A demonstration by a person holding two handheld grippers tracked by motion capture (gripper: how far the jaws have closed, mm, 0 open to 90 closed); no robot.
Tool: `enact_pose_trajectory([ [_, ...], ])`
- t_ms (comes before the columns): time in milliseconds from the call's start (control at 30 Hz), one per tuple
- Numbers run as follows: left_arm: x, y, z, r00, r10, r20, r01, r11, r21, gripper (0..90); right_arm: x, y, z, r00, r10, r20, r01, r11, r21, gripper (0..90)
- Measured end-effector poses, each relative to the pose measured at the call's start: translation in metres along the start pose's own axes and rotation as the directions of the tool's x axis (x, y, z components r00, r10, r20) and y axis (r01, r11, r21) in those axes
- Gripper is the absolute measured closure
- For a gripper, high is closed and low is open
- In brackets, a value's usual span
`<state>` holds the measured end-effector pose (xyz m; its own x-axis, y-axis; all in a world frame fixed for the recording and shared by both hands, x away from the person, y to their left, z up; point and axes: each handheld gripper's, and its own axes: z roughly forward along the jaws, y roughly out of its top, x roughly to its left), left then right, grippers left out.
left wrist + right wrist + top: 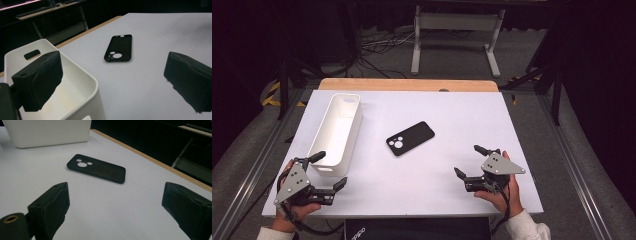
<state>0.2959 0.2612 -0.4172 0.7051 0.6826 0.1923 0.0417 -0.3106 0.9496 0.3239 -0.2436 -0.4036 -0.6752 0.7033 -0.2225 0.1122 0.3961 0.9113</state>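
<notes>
Nearest to me in the high view sit my two grippers, both resting at the near edge of the white table [422, 195]. On my left, the left gripper [330, 169] has its jaws spread wide with nothing between them, and it sits just beside the near end of the white bin [338, 131]; in the left gripper view one jaw stands in front of the bin's rim, though whether it touches I cannot tell. On my right, the right gripper [467, 161] is likewise released, jaws apart and empty, well away from the bin on the far side of the table from it. Between the two, farther from me, the black phone case [410, 138] lies flat with its camera cutouts facing up, near the bin's right wall but apart from it, and clear of both grippers. Both gripper views look across bare tabletop toward the case. Along the table's far edge, beyond the bin, runs a wooden strip [407, 84].
</notes>
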Motion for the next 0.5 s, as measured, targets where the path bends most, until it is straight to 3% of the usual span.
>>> enact_pose_trajectory([
  [233,-0.001,0.0,0.001,0.9999,0.004,0.011,-0.004,1.0,0.006,3.0,-0.004,0.004,-0.001,0.9996,0.025,-0.011,-0.025,1.0,0.017,8.3],
  [400,-0.002,0.0,0.001,0.9999,0.007,0.014,-0.007,1.0,0.007,2.9,-0.005,0.011,0.002,0.9994,0.015,-0.031,-0.014,0.999,0.045,9.1],
  [500,-0.004,0.001,0.001,0.9998,0.012,0.018,-0.012,0.9998,0.013,3.0,-0.004,0.02,0.008,0.9978,-0.016,-0.064,0.021,0.996,0.084,12.9],
])
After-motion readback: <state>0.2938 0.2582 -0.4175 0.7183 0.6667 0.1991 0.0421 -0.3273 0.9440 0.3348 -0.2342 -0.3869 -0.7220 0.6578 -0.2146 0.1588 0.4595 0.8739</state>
